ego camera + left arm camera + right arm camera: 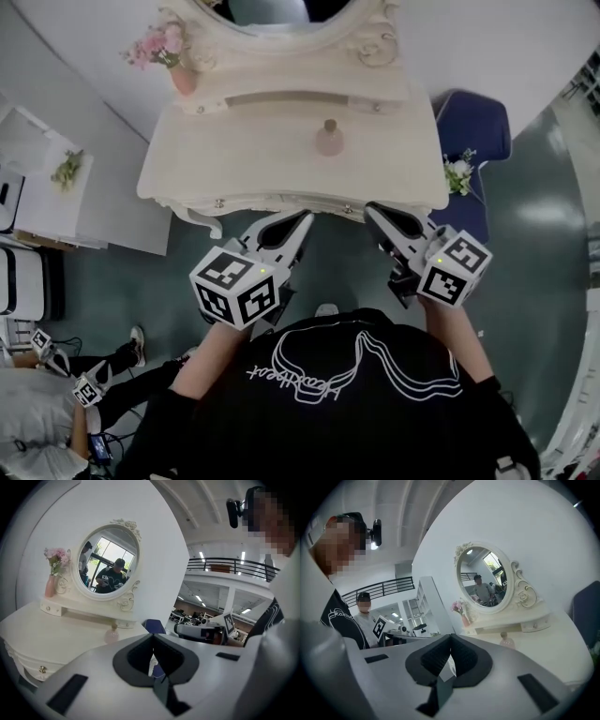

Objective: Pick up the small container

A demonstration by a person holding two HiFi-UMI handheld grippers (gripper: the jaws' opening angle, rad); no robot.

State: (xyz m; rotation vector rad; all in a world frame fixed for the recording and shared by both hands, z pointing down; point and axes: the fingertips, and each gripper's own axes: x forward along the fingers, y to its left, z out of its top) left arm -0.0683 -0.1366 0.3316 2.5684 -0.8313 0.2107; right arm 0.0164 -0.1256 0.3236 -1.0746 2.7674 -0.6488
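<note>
Pickup is not yet begun: the left claw [296,223] and right claw [375,212] are both closed and empty, and the container [329,139] stands untouched on the table [244,141], well ahead between them.

Here we are in a staged bedroom corner inside a big open hall, a lab set rather than a home. A cream bench [281,150] with an oval mirror [108,564] and a pink vase of flowers [178,70] stands against a white wall [159,541] (it simply ends), and past it show a railed mezzanine [229,566], strip ceiling lights [246,611] and rows of desks [187,617].
</note>
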